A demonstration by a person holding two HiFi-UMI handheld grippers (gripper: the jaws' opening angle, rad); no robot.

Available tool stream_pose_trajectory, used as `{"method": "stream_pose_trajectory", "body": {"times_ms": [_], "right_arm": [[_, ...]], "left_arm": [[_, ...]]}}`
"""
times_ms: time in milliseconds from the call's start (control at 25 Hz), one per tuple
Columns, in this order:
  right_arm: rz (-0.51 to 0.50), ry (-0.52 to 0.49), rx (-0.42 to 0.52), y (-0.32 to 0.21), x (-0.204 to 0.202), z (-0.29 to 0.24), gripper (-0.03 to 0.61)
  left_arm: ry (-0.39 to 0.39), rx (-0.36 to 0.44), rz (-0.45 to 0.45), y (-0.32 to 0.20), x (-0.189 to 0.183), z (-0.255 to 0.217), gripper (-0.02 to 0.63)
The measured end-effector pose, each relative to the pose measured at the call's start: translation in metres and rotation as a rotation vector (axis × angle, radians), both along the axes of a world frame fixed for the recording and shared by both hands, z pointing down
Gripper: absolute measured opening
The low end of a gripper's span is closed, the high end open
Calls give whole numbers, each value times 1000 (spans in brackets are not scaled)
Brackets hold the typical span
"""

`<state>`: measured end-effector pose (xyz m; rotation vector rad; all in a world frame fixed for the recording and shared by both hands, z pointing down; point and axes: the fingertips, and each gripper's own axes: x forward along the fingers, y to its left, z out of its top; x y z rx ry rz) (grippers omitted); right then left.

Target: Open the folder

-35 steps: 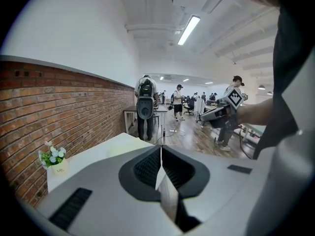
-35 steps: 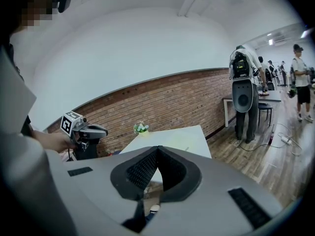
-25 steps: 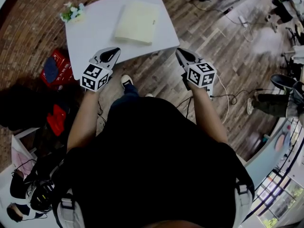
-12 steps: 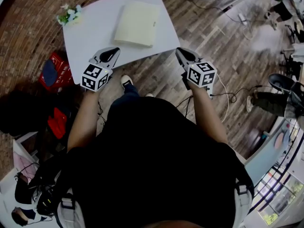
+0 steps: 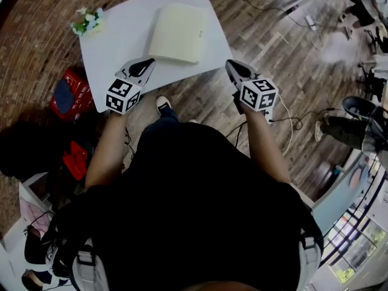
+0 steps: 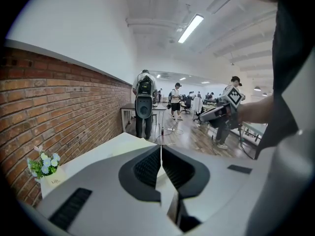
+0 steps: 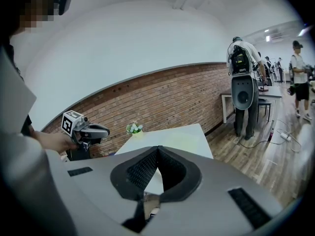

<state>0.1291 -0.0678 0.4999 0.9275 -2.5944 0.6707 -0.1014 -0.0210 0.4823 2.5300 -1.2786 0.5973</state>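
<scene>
Progress: nothing done yet | folder (image 5: 179,32) closed on desk (image 5: 115,44) | your left hand-held gripper (image 5: 146,65) and right hand-held gripper (image 5: 232,66): jaws together, empty, short of it

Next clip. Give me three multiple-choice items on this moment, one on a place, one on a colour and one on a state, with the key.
1. Where is the folder?
A. on the floor
B. on the white table
C. between a gripper's jaws

2. What colour is the folder?
A. red
B. black
C. pale yellow

3. How do the left gripper and the right gripper stand?
A. both shut, empty
B. both wide open
C. left clamped on the folder

Key:
1 B: it lies flat on the tabletop.
2 C: its cover is pale yellow.
3 A: each gripper view shows its jaws together with nothing between them.
</scene>
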Motion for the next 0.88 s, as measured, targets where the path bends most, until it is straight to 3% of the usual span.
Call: {"method": "stream_pose_trajectory", "body": {"times_ms": [880], "right_arm": [[52,33,-12,-63,-50,6,23]], "left_arm": [[9,-24,53,-74,-52,11,15]]}}
